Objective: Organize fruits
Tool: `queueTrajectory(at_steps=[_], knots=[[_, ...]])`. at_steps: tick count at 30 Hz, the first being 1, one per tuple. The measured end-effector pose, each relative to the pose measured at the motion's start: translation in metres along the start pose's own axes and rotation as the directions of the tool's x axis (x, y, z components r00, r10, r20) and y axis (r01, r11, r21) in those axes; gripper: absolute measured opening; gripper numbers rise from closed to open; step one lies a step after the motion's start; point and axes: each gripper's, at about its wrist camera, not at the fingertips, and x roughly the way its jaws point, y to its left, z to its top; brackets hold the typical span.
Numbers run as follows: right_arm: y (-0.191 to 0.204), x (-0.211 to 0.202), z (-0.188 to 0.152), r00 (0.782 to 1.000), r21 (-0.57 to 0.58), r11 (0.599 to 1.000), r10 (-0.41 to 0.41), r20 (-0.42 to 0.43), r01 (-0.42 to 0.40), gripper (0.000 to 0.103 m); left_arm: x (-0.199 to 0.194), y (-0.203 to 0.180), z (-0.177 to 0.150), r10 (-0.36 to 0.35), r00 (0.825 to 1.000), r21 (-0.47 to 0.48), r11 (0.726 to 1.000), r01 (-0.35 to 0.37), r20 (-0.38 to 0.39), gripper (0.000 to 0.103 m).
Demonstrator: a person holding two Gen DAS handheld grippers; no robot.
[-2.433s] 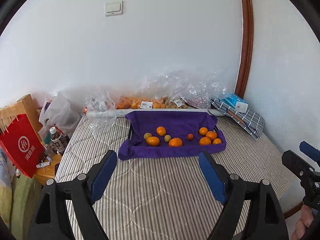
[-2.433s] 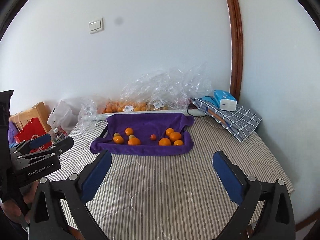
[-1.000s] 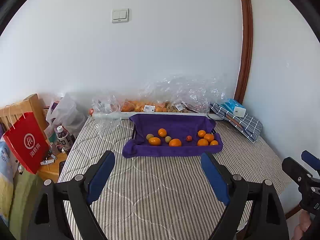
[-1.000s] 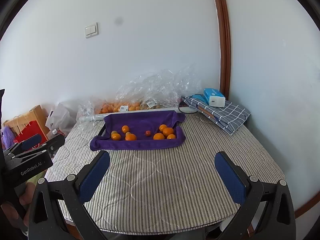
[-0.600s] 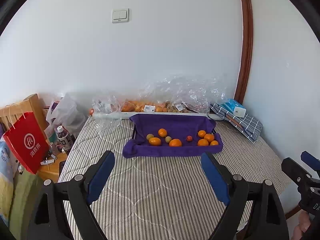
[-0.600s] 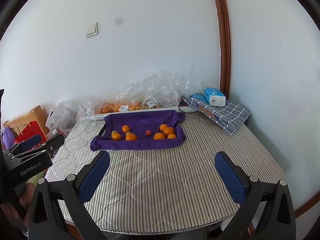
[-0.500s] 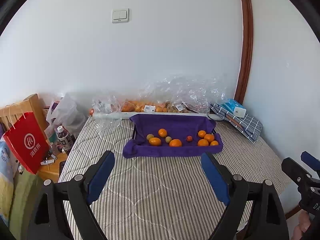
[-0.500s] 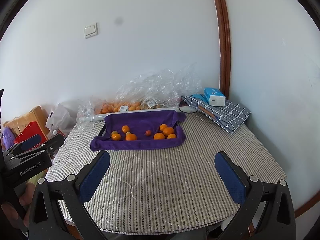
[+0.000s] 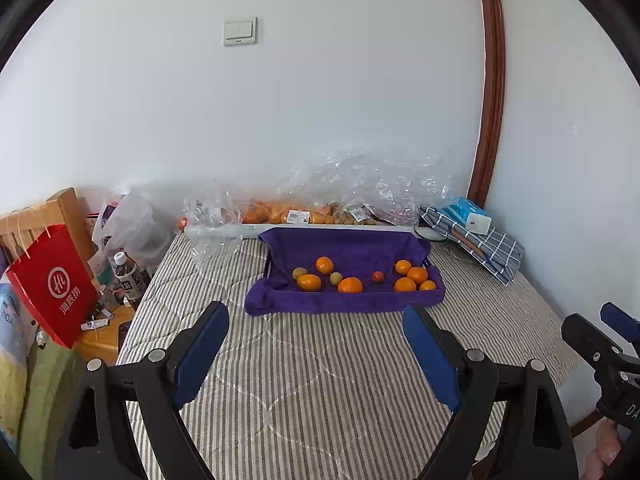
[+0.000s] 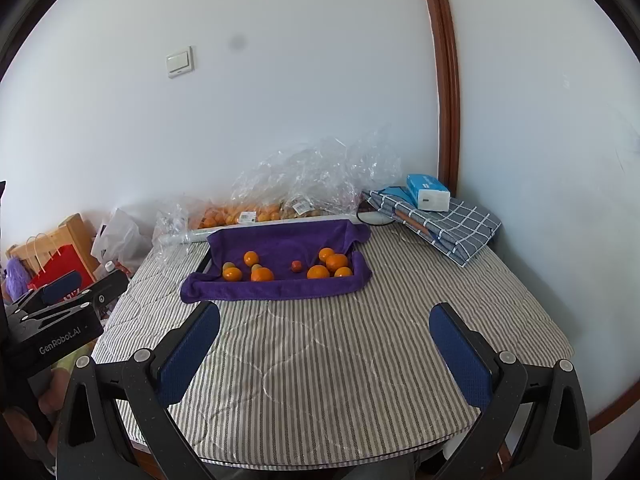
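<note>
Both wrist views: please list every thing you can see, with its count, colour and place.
orange fruits: seven, orange, on the purple towel.
small pale fruits: two, yellow-green, left half of the towel.
small red fruit: one, red, middle of the towel.
purple towel: one, purple, lining a tray at the far side of the table.
table: one, grey-striped quilted cover.
plastic bags: several, clear, along the wall, holding more orange fruit.
checked cloth: one, blue-grey, far right corner.
tissue pack: one, blue and white, on the cloth.
red paper bag: one, left of the table.
bottle: one, dark label, beside the bag.
wall switch: one, white.
left claw: open, empty.
right claw: open, empty.
</note>
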Motion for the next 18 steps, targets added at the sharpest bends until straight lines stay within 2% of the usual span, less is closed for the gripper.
queueTrajectory(at_steps=[18], knots=[[0.0026, -0.0005, -0.0006, 1.0, 0.004, 1.0, 0.001, 0.004, -0.001, 0.103, -0.0001, 0.001, 0.0003, -0.002, 1.0, 0.001, 1.0, 0.002, 0.002, 0.089]])
